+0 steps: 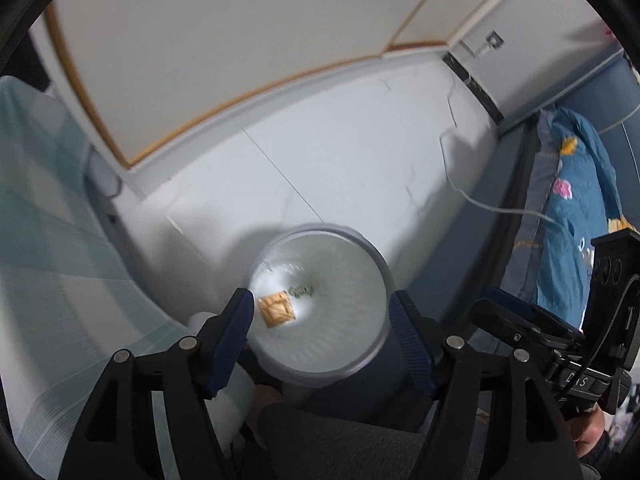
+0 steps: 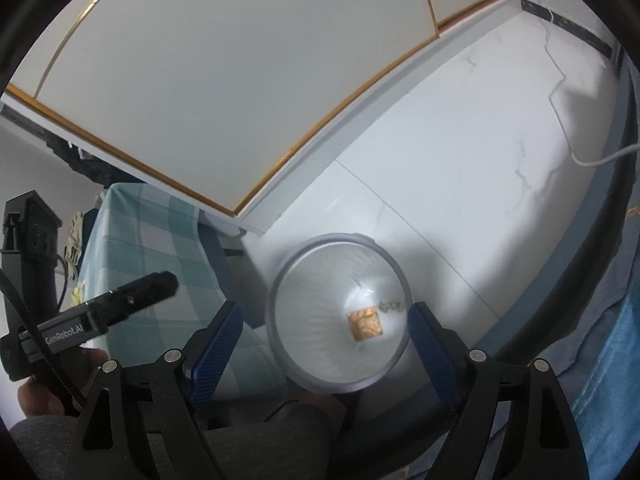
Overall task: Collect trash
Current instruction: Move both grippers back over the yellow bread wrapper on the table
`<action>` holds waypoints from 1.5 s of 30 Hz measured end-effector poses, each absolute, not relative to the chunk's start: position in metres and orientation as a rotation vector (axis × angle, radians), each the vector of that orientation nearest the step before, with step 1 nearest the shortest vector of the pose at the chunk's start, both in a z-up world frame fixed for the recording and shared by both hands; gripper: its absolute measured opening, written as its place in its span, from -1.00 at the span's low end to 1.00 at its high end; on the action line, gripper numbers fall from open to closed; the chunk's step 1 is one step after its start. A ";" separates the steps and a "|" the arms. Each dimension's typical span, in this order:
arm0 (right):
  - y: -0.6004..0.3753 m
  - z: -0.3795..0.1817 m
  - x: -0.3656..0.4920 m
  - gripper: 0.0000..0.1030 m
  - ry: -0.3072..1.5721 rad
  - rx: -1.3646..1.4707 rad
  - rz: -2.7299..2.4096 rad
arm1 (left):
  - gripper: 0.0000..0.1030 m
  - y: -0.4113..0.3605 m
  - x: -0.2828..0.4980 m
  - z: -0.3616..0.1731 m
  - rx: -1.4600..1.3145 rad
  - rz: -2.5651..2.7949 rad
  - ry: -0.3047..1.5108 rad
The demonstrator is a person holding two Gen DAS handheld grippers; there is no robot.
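A round trash bin [image 1: 352,332] with a white liner stands on the pale floor right below both grippers. At its bottom lie a tan square wrapper [image 1: 277,309] and a small dark scrap [image 1: 302,291]. My left gripper [image 1: 320,314] hangs open above the bin's mouth with nothing between its blue pads. In the right wrist view the same bin [image 2: 312,320], wrapper [image 2: 365,325] and scrap [image 2: 392,305] show. My right gripper [image 2: 326,316] is open over the bin too and holds nothing. A black finger [image 2: 152,286] of the left gripper reaches in from the left.
A bed with a green checked cover [image 1: 48,220] borders the bin on the left. White gold-trimmed cupboard doors [image 1: 200,40] stand behind, blue flowered bedding [image 1: 576,200] to the right. A white cable [image 1: 480,200] trails over the floor. A grey-clad knee [image 1: 340,440] is just below the grippers.
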State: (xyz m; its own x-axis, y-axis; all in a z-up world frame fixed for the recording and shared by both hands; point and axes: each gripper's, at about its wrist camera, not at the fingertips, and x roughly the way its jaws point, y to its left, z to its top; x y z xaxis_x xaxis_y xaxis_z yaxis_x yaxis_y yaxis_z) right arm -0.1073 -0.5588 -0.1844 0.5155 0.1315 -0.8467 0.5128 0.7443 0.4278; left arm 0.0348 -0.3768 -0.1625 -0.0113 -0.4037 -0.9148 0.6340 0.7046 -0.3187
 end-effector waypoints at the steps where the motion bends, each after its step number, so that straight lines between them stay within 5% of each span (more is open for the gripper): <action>1: -0.558 -0.179 -0.107 0.64 1.015 0.718 -0.250 | 0.29 -0.375 0.034 -0.158 0.209 -0.820 1.333; 25: -0.447 -0.017 -0.086 0.66 0.709 0.529 -0.021 | 0.29 -0.258 0.013 -0.025 0.149 -0.587 0.841; 45: -0.303 0.006 -0.034 0.67 0.700 0.394 0.235 | 0.29 -0.104 0.025 0.004 -0.057 -0.344 0.745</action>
